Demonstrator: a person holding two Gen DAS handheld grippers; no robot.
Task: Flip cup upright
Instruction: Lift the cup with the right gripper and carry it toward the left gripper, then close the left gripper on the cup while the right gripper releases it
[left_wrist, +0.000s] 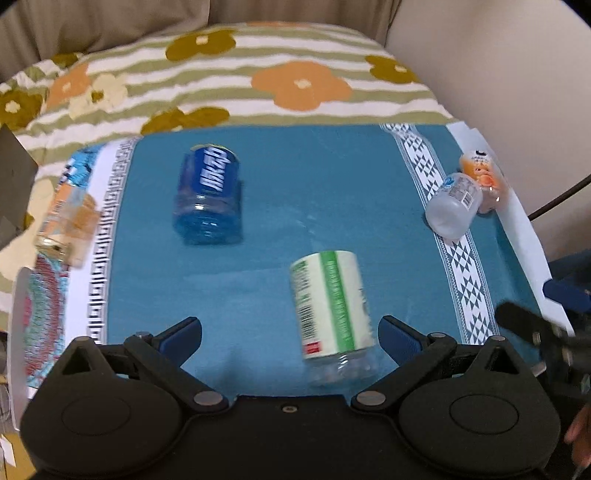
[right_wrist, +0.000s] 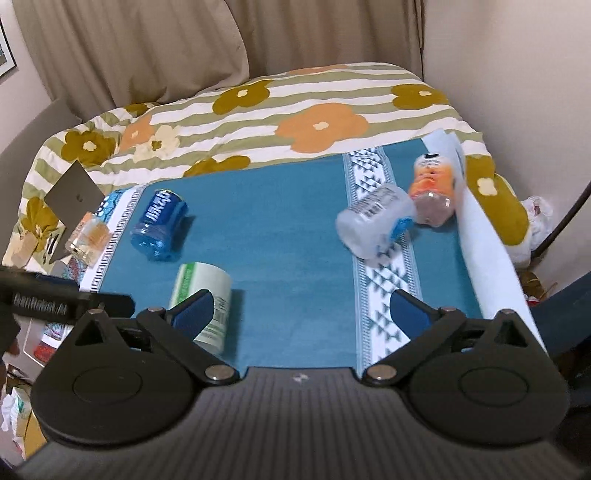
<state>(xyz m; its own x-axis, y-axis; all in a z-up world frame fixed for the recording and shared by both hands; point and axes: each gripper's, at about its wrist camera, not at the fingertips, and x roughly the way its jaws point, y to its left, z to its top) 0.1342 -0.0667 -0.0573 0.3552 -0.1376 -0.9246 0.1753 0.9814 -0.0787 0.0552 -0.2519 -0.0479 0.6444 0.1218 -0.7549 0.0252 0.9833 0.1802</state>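
Observation:
Several cut-bottle cups lie on their sides on a teal cloth (left_wrist: 314, 192). A green-and-white labelled cup (left_wrist: 330, 306) lies just ahead of my left gripper (left_wrist: 290, 332), which is open and empty. It also shows in the right wrist view (right_wrist: 205, 295), partly behind the left finger. A blue cup (left_wrist: 210, 195) (right_wrist: 159, 225) lies farther back left. A clear cup (left_wrist: 454, 206) (right_wrist: 373, 225) and an orange cup (left_wrist: 484, 177) (right_wrist: 432, 192) lie at the right. My right gripper (right_wrist: 303, 314) is open and empty above the cloth.
A clear cup with an orange label (left_wrist: 66, 225) (right_wrist: 88, 236) sits at the cloth's left edge. A floral striped duvet (left_wrist: 229, 81) lies behind. A white sheet (right_wrist: 484, 240) borders the right side. The other gripper (right_wrist: 55, 299) shows at the left.

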